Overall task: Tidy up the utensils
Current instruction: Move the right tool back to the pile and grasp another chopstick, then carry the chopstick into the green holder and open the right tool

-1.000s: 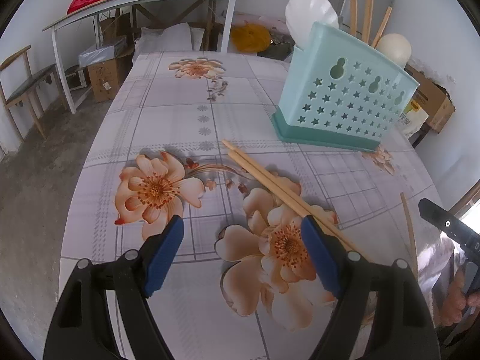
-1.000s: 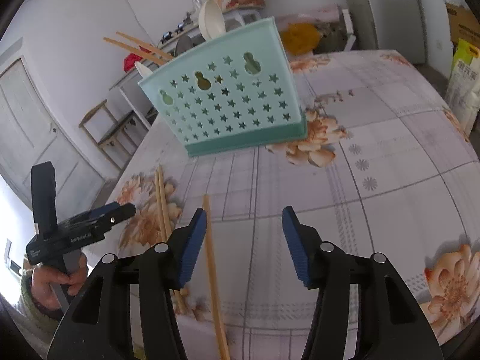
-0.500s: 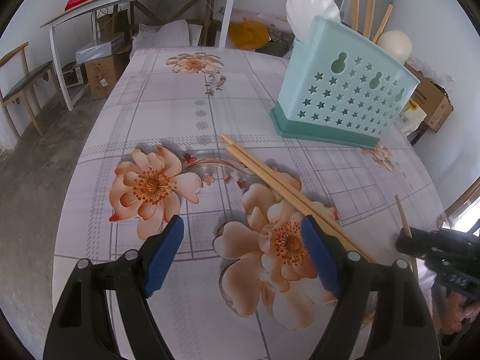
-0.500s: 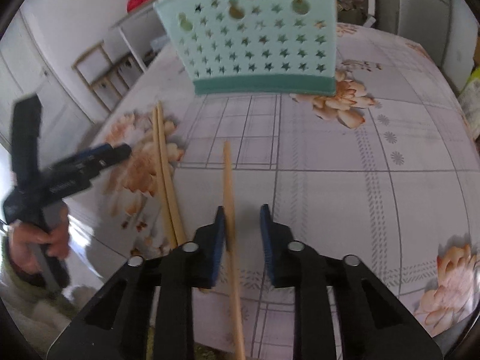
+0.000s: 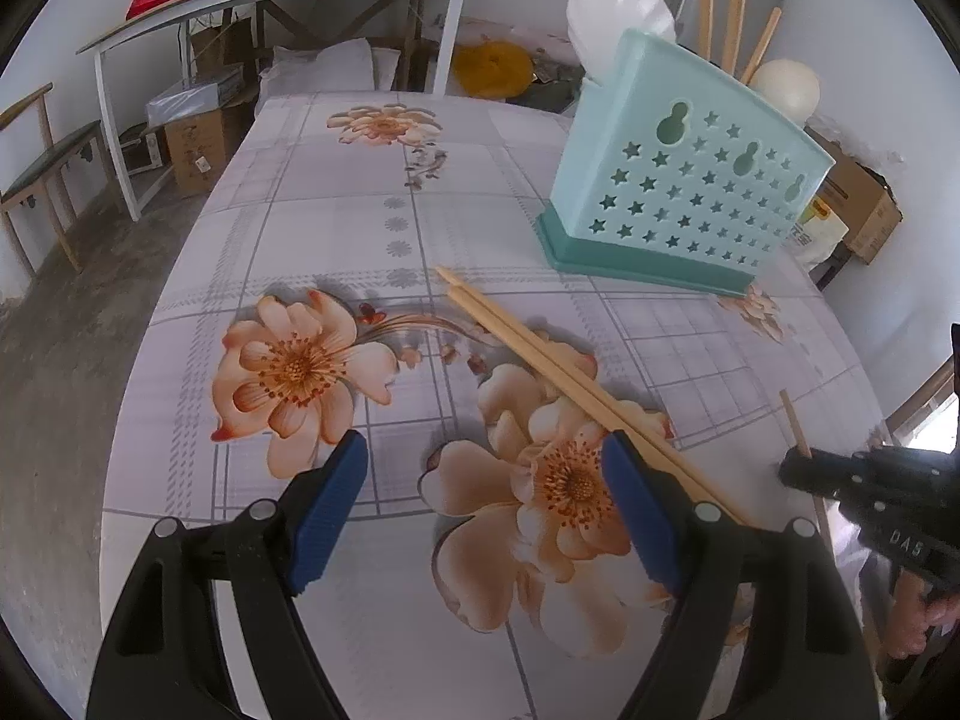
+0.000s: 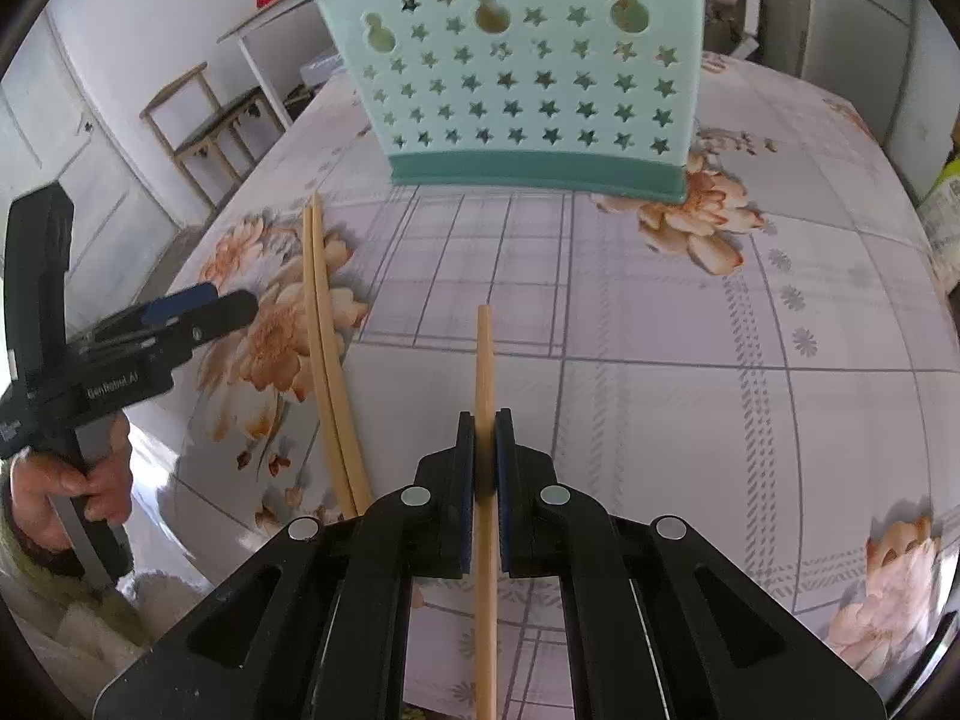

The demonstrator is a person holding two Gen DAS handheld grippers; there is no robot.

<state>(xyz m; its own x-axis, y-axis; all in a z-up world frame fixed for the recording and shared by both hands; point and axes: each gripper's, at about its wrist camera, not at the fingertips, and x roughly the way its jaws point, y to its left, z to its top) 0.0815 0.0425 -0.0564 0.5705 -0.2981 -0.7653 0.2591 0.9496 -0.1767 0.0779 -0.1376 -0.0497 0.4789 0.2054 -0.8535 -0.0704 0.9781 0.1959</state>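
Note:
My right gripper (image 6: 485, 427) is shut on a single wooden chopstick (image 6: 483, 360) that lies on the flowered tablecloth and points toward the teal star-holed utensil holder (image 6: 516, 78). From the left wrist view the same gripper (image 5: 798, 471) sits at the far right, the chopstick (image 5: 793, 423) poking out beyond it. A pair of chopsticks (image 5: 540, 354) lies diagonally on the cloth, its near end by my left gripper (image 5: 483, 510), which hovers open above the cloth with nothing between its fingers. The holder (image 5: 678, 180) has spoons and chopsticks standing in it.
The table (image 5: 336, 192) fills both views under a floral cloth. A white desk (image 5: 270, 6), a wooden chair (image 5: 36, 162) and cardboard boxes (image 5: 192, 144) stand on the floor beyond its far left. A person's hand (image 6: 72, 486) holds the left gripper's handle.
My right gripper came down over the single chopstick and its jaws closed onto it. The left gripper stayed where it was, open.

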